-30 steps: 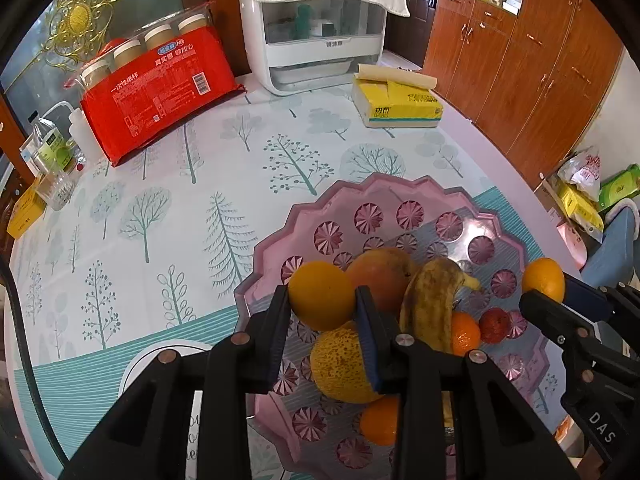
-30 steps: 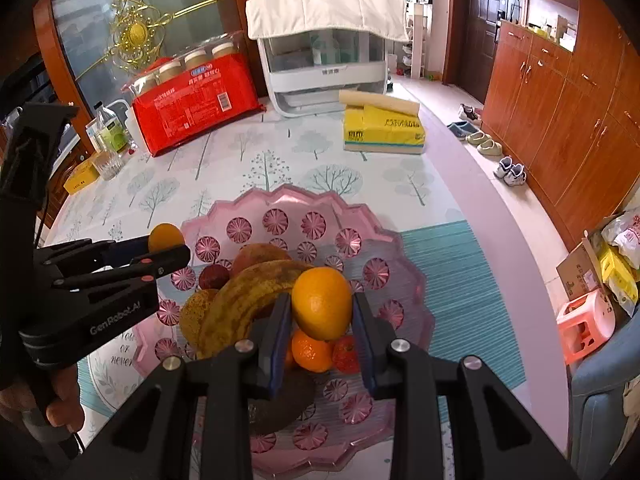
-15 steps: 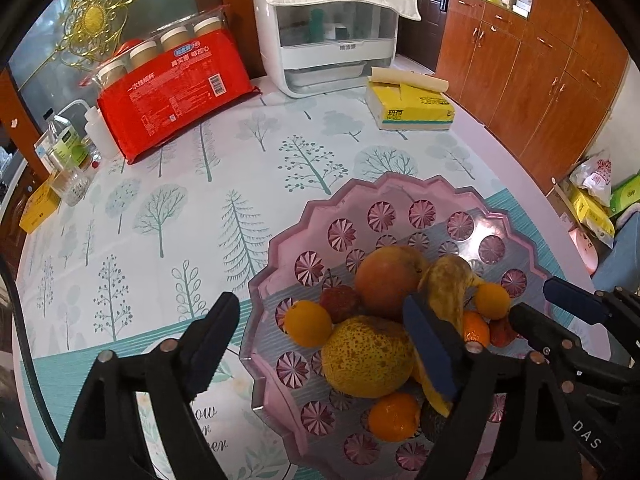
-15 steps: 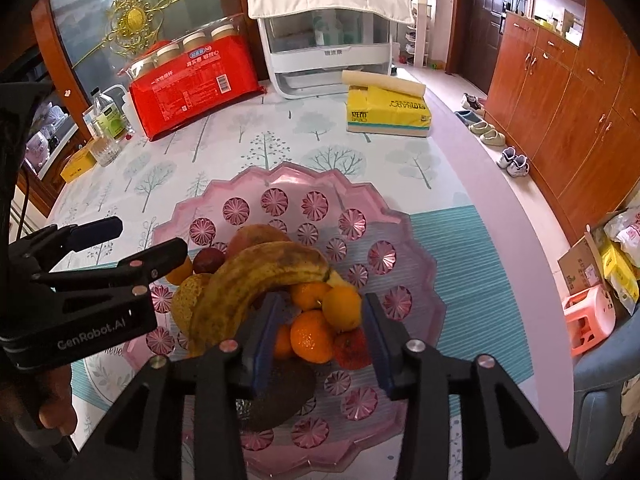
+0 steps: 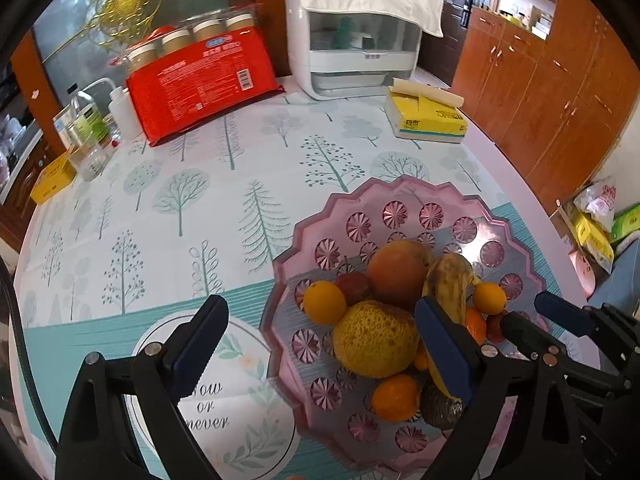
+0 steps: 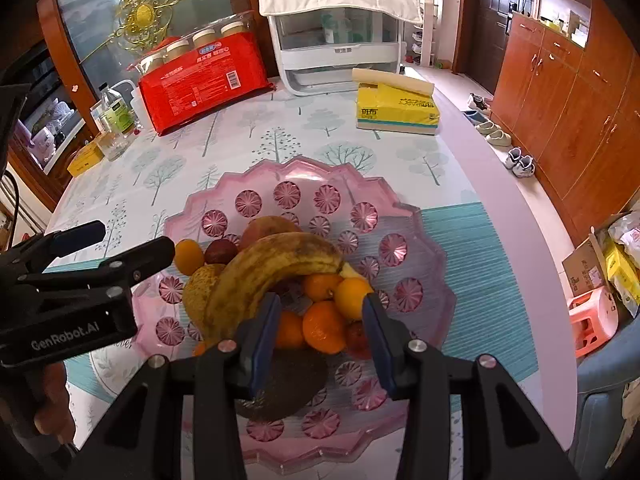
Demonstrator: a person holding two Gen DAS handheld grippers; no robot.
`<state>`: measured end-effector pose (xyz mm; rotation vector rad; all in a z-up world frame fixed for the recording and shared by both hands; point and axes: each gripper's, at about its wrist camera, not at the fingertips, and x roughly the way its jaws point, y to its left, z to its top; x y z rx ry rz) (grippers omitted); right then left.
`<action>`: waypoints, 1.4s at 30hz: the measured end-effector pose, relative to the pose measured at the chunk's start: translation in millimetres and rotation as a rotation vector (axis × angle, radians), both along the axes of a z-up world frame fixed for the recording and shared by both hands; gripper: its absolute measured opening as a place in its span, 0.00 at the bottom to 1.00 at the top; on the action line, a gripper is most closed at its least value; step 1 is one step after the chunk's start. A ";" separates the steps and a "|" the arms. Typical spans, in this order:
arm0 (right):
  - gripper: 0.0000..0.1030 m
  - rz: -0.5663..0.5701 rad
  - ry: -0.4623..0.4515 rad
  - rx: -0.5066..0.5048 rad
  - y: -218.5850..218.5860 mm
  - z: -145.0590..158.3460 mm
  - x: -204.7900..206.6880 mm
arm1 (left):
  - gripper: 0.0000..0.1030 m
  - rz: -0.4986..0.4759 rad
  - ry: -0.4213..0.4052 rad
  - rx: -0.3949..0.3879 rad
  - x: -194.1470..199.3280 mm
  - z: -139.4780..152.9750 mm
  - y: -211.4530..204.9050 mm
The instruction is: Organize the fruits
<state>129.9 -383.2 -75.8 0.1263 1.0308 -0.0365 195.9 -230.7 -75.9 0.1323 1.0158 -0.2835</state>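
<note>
Hand-held gripper, left (image 5: 320,344): its jaws have just been opening and now stand wide apart with nothing clamped, straddling the near rim of the pink bowl (image 5: 404,188). Hand-held gripper, right (image 6: 320,332): jaws partly apart, having parted within the last second, no pad pressing on any fruit; small oranges (image 6: 324,326) lie beyond and between its fingers.

All fruit in view sits inside the bowl: a speckled yellow pear (image 5: 374,338), a small orange (image 5: 324,302) at its left, a browned banana (image 6: 272,268) lying across the heap, and a dark avocado (image 6: 284,384) nearest the right wrist camera.

Judged handling: oranges are firm, round and liable to roll, so grip across the middle. The banana looks overripe and soft; take it lightly at mid-length. The heap is loose and may shift.

The bowl rests on a tree-patterned surface (image 5: 180,200); a yellow tissue pack (image 5: 428,120) lies well apart.
</note>
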 end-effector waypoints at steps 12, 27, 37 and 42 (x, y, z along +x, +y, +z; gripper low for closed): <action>0.42 0.016 0.018 0.045 23.3 0.7 -17.8 | 0.91 0.085 -0.005 -0.014 -32.2 13.7 41.7; 0.42 0.042 -0.038 0.103 54.6 46.0 -44.9 | 0.91 0.291 -0.042 -0.007 -84.7 52.4 108.9; 0.50 0.098 -0.095 0.064 87.4 72.9 -64.2 | 0.91 0.287 -0.065 0.020 -114.5 69.5 117.6; 0.50 0.107 -0.099 0.063 97.2 77.3 -69.1 | 0.91 0.293 -0.064 0.024 -124.2 73.6 125.0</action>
